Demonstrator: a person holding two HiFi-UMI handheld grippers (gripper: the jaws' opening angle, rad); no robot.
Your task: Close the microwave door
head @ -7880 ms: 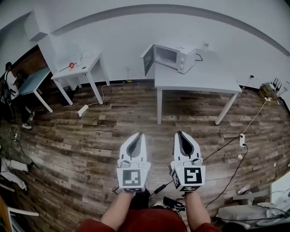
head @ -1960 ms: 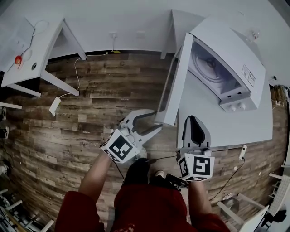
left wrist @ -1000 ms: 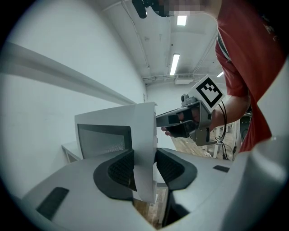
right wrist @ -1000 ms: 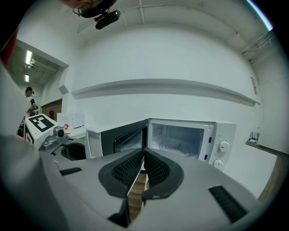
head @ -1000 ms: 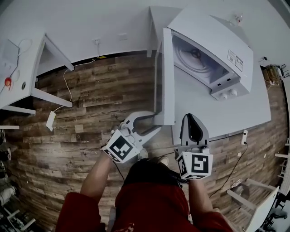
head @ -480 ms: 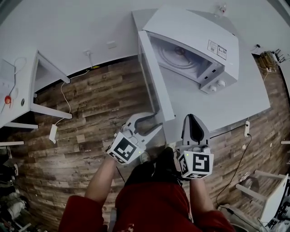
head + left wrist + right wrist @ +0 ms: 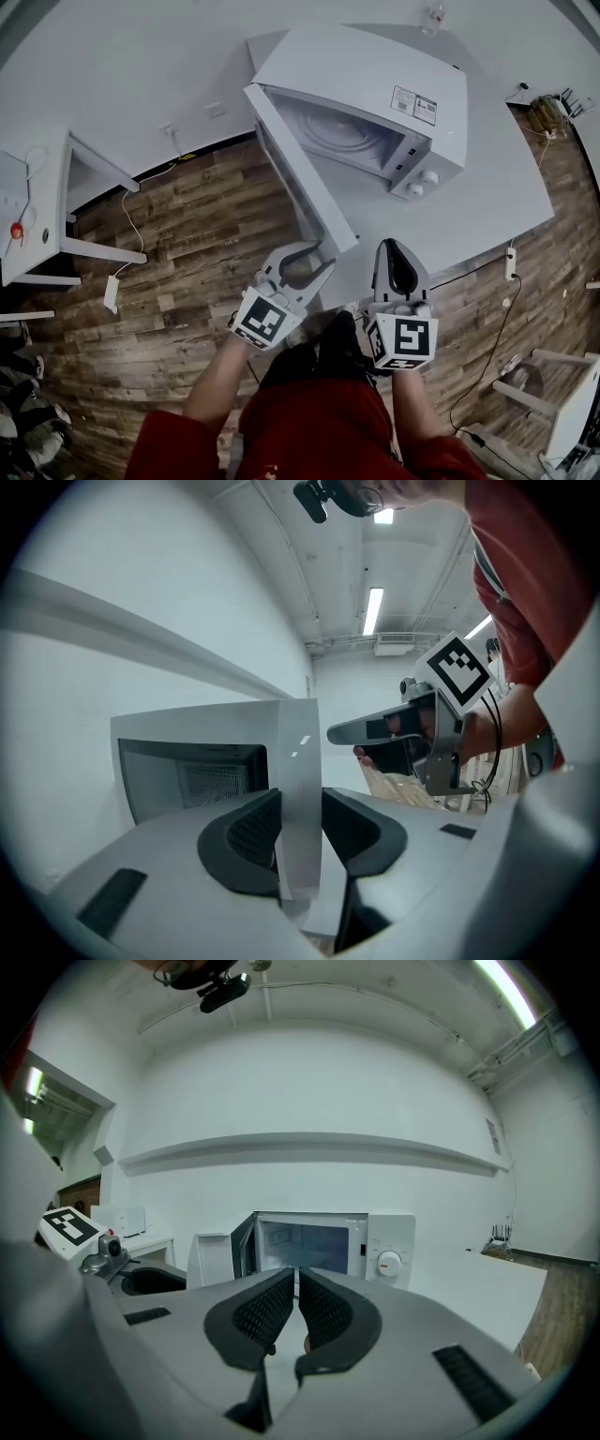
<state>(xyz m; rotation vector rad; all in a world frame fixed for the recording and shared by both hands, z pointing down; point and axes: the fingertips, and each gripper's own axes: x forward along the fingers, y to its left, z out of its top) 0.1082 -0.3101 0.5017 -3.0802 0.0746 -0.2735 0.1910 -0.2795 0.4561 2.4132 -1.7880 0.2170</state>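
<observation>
The white microwave stands on a white table with its door swung out towards me. My left gripper is at the door's free edge. In the left gripper view the door edge fills the gap of the left gripper, whose jaws have just been closing and now have both pads against it. My right gripper is shut and empty, hovering over the table's near edge just right of the door. It points at the open cavity.
Brown wood floor lies to the left of the table, with a power strip and a cable on it. Small white tables stand at far left. More cables and white furniture are at right.
The door has swung partway towards the microwave's front with my left gripper at its edge. The left jaws have narrowed onto the door. Both grippers moved along together.
</observation>
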